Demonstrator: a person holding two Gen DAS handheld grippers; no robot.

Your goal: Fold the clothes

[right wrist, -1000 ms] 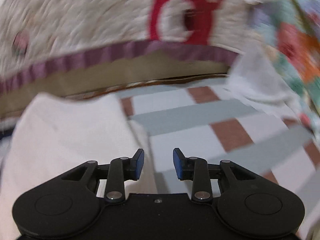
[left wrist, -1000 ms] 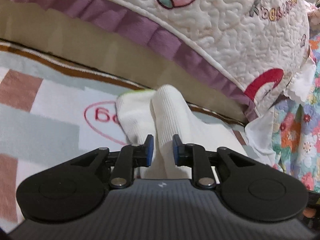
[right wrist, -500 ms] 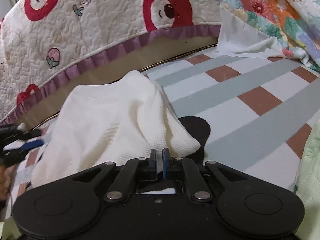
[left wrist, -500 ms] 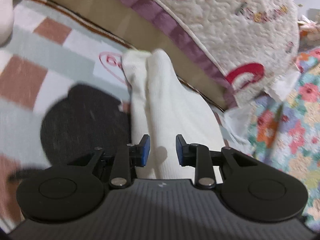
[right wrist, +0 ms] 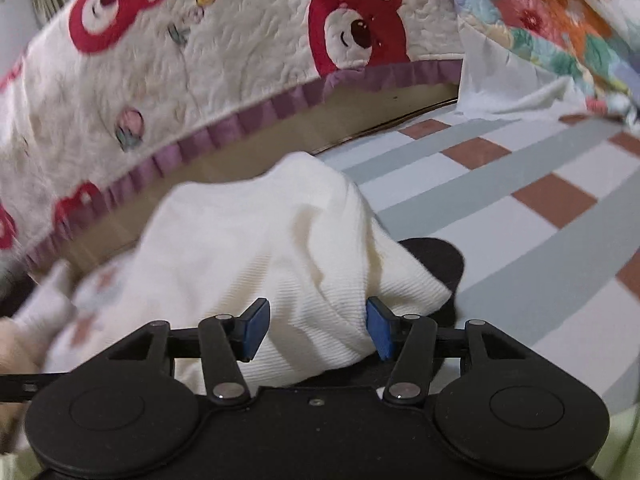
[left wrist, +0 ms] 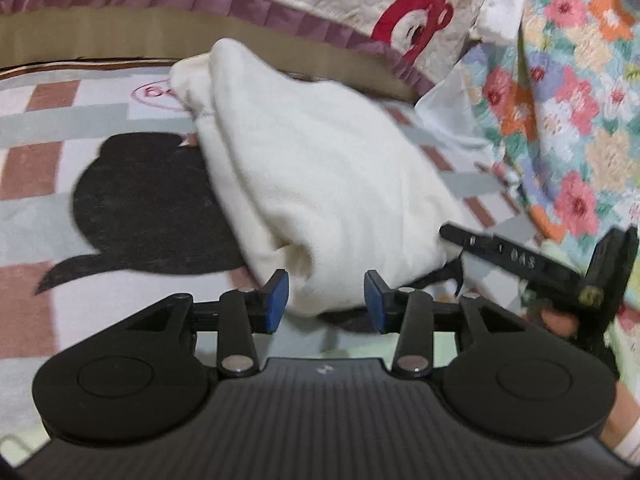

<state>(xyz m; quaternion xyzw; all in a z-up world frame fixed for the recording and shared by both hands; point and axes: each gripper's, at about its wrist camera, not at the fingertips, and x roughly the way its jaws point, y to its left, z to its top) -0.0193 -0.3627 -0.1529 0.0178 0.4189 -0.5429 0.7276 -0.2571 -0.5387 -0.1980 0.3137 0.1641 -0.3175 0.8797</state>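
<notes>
1. The left gripper (left wrist: 326,298) has wide jaws, the near end of 1 cream garment (left wrist: 320,168) between them.
2. The right gripper (right wrist: 318,326) gapes likewise around its hem, on the checked blanket (right wrist: 520,216).

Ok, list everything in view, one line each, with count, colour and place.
Garment: one, cream-white, bunched on the bedspread just ahead of both grippers.
Checked bedspread: one, white, grey and brown with a black figure, underneath.
Bear quilt: one, cream with red bears and purple trim, behind.
Floral quilt: one, multicoloured, far right.
Left gripper: black, blue pads, open around the garment's near end.
Right gripper: black, blue pads, open, garment between its fingers.
</notes>
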